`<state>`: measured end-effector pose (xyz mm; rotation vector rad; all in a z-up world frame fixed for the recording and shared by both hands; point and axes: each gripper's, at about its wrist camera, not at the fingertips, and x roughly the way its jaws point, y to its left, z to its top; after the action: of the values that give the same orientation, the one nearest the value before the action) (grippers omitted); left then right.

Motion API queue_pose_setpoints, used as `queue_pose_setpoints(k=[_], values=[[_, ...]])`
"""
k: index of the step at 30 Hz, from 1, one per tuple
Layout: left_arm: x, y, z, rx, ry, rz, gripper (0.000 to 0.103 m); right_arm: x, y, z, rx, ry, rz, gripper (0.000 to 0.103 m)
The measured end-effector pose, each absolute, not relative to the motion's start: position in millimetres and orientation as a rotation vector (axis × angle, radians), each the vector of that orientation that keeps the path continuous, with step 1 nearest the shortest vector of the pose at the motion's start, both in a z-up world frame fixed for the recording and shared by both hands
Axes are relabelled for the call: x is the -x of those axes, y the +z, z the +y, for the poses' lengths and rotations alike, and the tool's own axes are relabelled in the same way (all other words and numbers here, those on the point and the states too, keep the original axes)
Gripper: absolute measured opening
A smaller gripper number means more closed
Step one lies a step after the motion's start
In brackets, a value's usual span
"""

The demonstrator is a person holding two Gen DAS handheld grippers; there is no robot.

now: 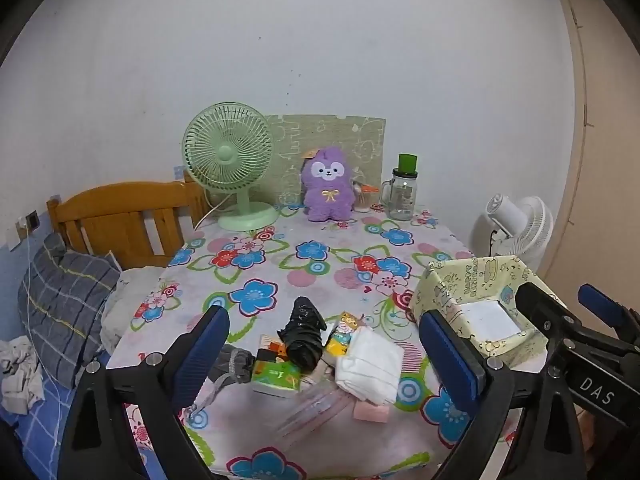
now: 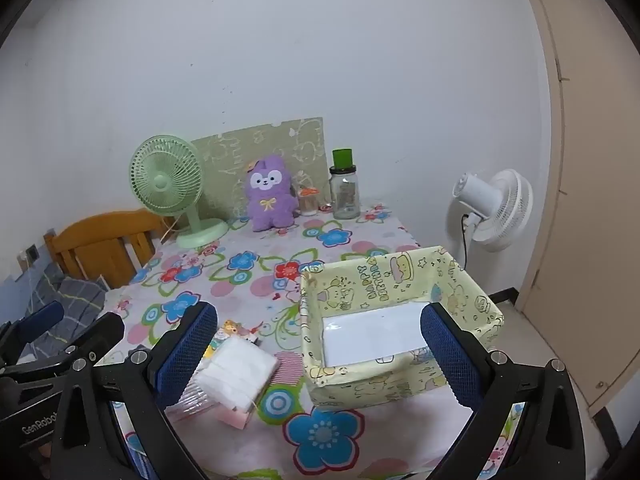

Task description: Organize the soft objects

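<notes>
A pile of soft things lies on the flowered tablecloth point(image 1: 320, 264) near the front: a black crumpled bundle point(image 1: 304, 336), a white folded cloth point(image 1: 370, 364), a green tissue pack point(image 1: 276, 376), a grey sock point(image 1: 234, 364) and a yellow cartoon packet point(image 1: 340, 332). The white cloth also shows in the right wrist view point(image 2: 236, 372). A pale yellow cartoon-print box point(image 2: 400, 312) stands open to the right; it also shows in the left wrist view point(image 1: 480, 304). My left gripper point(image 1: 324, 360) is open, above the pile. My right gripper point(image 2: 320, 356) is open, in front of the box.
At the back stand a green desk fan point(image 1: 228, 168), a purple plush toy point(image 1: 329, 186), a small cup point(image 1: 364, 198) and a glass jar with a green lid point(image 1: 402, 188). A white floor fan point(image 2: 492, 208) stands right of the table. A bed with a wooden headboard point(image 1: 124, 216) is left.
</notes>
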<state>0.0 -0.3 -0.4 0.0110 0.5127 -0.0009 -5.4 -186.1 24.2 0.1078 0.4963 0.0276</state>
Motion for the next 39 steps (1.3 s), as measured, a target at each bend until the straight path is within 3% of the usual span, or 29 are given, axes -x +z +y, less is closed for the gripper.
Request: queue_pose_setpoints(k=[39], values=[[-16.7,-16.9,5.2,0.035,-0.026,0.531,0.097,-4.1,14.5,-179.9,-0.089,-0.002,0.527,0.103]])
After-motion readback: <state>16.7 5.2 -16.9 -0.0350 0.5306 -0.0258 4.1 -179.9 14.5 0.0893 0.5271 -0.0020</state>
